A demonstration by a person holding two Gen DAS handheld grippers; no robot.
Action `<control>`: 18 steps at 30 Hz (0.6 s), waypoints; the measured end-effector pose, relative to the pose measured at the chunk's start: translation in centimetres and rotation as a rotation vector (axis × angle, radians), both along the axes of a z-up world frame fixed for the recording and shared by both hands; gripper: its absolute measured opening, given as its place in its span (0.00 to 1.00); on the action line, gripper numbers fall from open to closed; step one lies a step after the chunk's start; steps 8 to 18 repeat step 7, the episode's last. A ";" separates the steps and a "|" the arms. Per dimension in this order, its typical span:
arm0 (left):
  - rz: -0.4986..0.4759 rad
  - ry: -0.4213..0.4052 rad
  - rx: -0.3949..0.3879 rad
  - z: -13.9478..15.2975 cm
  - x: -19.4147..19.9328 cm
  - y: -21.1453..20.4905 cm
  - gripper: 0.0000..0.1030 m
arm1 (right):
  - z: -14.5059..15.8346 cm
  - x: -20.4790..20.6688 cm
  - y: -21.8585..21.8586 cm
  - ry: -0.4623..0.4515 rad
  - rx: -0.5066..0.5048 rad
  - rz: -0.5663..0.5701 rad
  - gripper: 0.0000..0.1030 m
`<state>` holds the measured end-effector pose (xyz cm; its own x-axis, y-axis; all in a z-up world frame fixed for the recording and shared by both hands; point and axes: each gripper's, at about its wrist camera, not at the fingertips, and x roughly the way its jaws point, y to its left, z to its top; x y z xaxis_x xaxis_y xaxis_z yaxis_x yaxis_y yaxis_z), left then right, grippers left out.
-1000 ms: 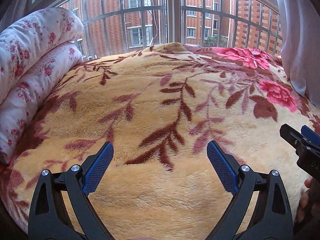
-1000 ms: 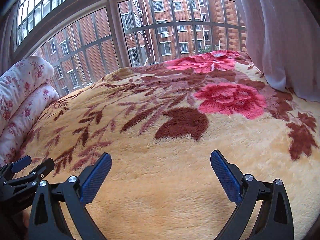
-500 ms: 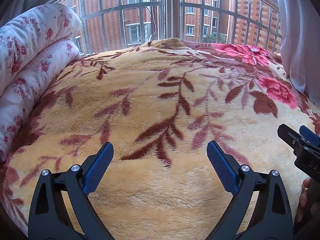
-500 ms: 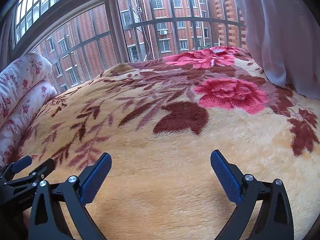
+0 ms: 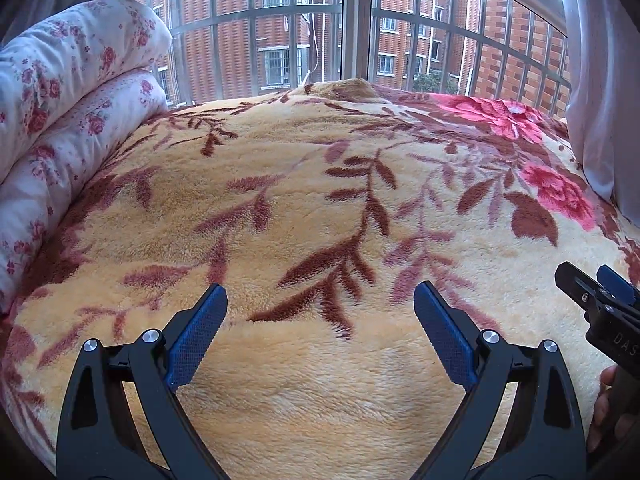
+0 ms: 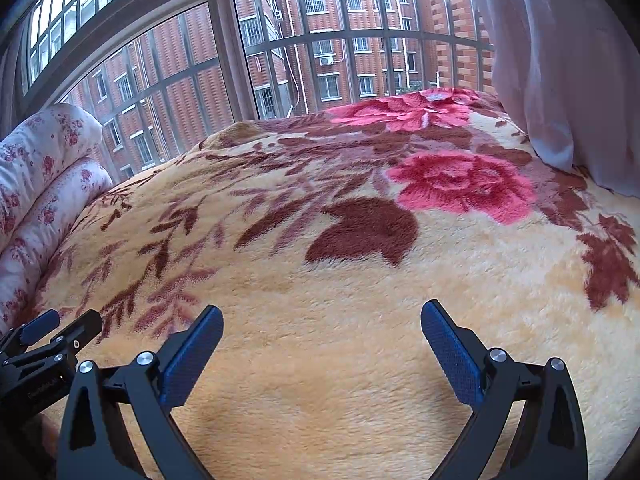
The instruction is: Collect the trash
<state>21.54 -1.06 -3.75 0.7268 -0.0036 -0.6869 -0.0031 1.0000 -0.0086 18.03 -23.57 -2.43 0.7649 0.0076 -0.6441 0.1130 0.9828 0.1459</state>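
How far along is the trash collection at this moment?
Nothing looks collected, and no trash or bin shows in either view. In hand: nothing; the left gripper and right gripper both hover open and empty over the floral blanket. Left: finding any trash, which these views don't reveal, beside the rolled quilt or elsewhere.

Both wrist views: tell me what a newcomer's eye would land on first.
The plush yellow blanket with big red roses fills both views. Behind it a barred window shows brick apartment blocks; a rolled floral quilt lies at the left, a white curtain hangs at the right. The left gripper and right gripper hover open above the blanket; no trash shows.
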 end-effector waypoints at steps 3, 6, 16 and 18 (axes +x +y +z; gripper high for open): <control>-0.006 0.033 -0.026 -0.3 0.4 0.3 0.89 | 0.0 0.0 0.0 0.000 0.002 -0.001 0.95; 0.010 0.038 -0.043 -0.4 0.4 0.8 0.89 | 0.0 0.0 0.0 0.000 0.001 -0.002 0.95; 0.017 0.034 -0.048 -0.3 0.4 0.9 0.89 | 0.0 0.0 0.0 0.001 0.002 -0.001 0.95; 0.017 0.034 -0.048 -0.3 0.4 0.9 0.89 | 0.0 0.0 0.0 0.001 0.002 -0.001 0.95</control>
